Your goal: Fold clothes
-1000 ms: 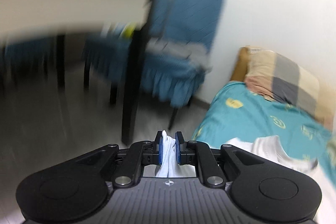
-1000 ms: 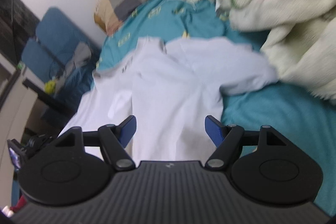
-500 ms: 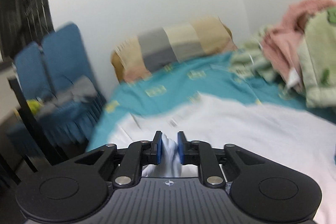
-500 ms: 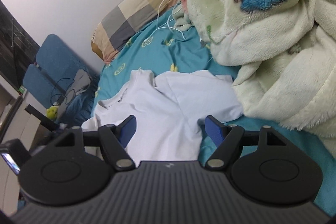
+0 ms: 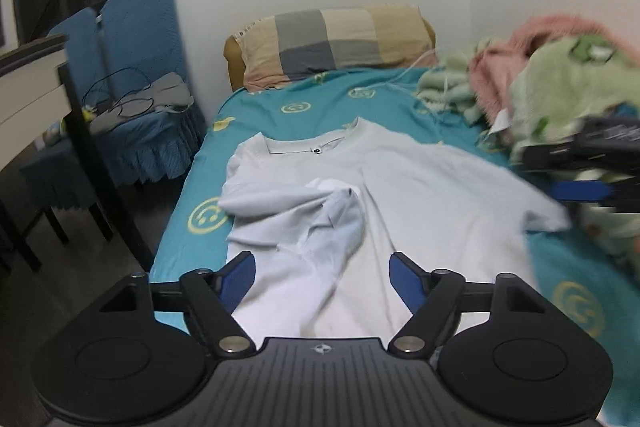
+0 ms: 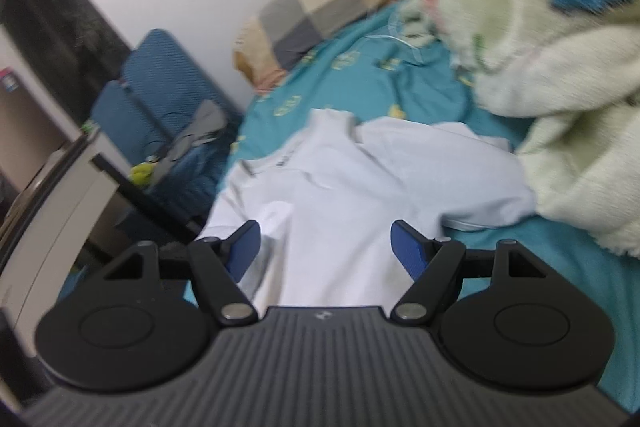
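We hover both claws, left [image 5: 322,277] and right [image 6: 325,247], spread, empty. Shirt [image 5: 420,195] looks light, limp. We grab sleeve [image 5: 536,211] hem, 2 o'clock.

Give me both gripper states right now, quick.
Left gripper: open, holding nothing, above the white T-shirt.
Right gripper: open, holding nothing, also over the shirt.
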Demonstrator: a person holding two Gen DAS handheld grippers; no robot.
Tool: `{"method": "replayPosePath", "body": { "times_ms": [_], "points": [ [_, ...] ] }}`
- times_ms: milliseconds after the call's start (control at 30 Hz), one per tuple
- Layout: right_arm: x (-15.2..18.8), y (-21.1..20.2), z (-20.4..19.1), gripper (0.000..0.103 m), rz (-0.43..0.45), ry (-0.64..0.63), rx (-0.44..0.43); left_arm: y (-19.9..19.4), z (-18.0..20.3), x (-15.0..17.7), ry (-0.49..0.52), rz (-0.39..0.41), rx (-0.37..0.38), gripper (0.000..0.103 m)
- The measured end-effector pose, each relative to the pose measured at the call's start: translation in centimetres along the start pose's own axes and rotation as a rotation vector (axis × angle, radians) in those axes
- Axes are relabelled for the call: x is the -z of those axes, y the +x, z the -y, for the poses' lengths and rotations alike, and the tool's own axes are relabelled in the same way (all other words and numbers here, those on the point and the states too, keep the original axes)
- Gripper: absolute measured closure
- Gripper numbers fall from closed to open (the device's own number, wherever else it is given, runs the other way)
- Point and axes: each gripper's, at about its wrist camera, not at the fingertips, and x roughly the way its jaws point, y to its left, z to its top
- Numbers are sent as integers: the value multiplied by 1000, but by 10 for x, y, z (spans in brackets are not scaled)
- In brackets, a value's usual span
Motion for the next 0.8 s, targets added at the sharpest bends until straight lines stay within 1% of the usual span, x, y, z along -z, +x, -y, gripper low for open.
{"method": "replayPosePath", "body": {
  "times_ms": [33,100,133,200,267,333,433,533,567,633,700,767,800],
  "points": [
    [2,0,-4,28,-1,-29,-13,-15,-4,5,-22,6,12,27],
    [6,2,-13,29,-2,-89,-37,-28,-12,13,-69,-15,44,27],
    [8,3,-18,33,-6,-114,-51,-33,-17,16,-90,-26,60,28],
    [11,5,-28,34,-17,-153,-92,-36,-25,15,-77,-27,80,28],
    [11,6,-41,47,-26,-202,-128,-36,-35,16,-72,-19,73,28],
    [8,7,-54,48,-30,-254,-153,-33,-50,18,-87,-21,80,28],
    [2,28,-82,49,-65,-321,-194,-27,-77,23,-118,-25,102,29],
    [4,61,-116,49,-123,-398,-260,-24,-106,30,-144,-19,109,29],
    [9,78,-128,49,-147,-429,-264,-23,-116,32,-160,-14,117,29],
    [20,114,-150,48,-197,-493,-262,-16,-131,37,-208,-9,141,29],
    [32,150,-173,48,-246,-557,-259,-8,-138,42,-226,-25,160,30],
    [48,186,-187,49,-280,-659,-217,1,-138,44,-227,-34,172,30],
    [57,202,-193,49,-292,-721,-181,4,-139,45,-233,-35,180,30]
  ]
}}
